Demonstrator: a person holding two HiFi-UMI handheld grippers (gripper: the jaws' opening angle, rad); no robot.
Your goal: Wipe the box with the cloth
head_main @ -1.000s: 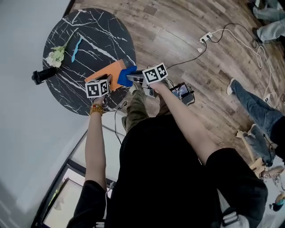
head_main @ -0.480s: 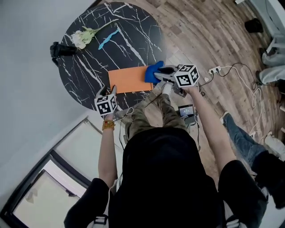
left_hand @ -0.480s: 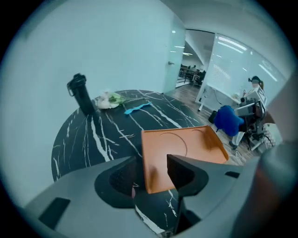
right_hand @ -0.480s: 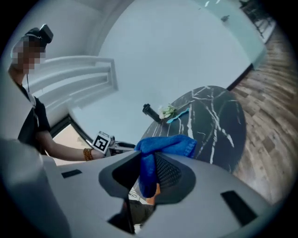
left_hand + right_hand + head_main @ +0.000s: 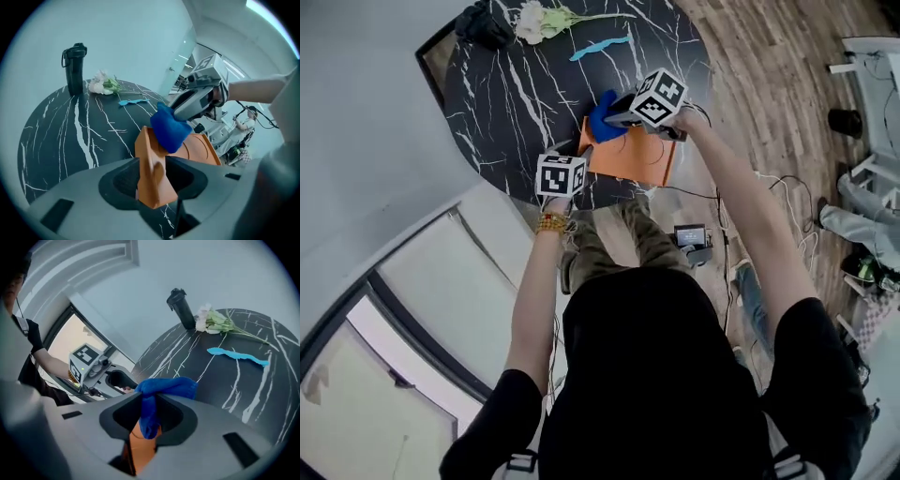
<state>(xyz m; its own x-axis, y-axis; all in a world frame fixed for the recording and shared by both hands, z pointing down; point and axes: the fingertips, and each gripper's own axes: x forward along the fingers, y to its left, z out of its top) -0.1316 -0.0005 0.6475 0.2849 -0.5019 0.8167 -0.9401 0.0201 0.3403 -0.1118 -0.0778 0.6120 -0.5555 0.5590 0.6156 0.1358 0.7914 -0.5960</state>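
Obs. The black, white-veined round counter (image 5: 516,94) carries the orange box (image 5: 633,157) close to the rim on the person's side. Whether the box sits flat or has one end raised, I cannot tell.

Left tongs (image 5: 152,185): reach in from the counter's edge at the end of the box on the person's left. The tongs have just been closing, with a corner of the box between them. In the left gripper view the orange corner fills the gap and both sides look pressed against it, so I note them as pinching the box.

Right tongs (image 5: 149,420): pressed together on the blue cloth (image 5: 600,117). The cloth bunches out in front of the tips, and a fold hangs down between them. From the head view the bunched cloth sits at the box's far corner on the left tongs' side. The left gripper view shows it on the box's top face just beyond the gripped corner.

The two tongs are near each other, with the box between them.

Also on the counter, well apart from the box at the far side:
- a black bottle (image 5: 485,23), upright
- white flowers (image 5: 534,19), lying just beside the bottle
- a thin light-blue strip (image 5: 600,47), between the flowers and the box

Wood floor (image 5: 769,84) lies to the right, with cables and a small device (image 5: 692,239) on it near the person's feet.
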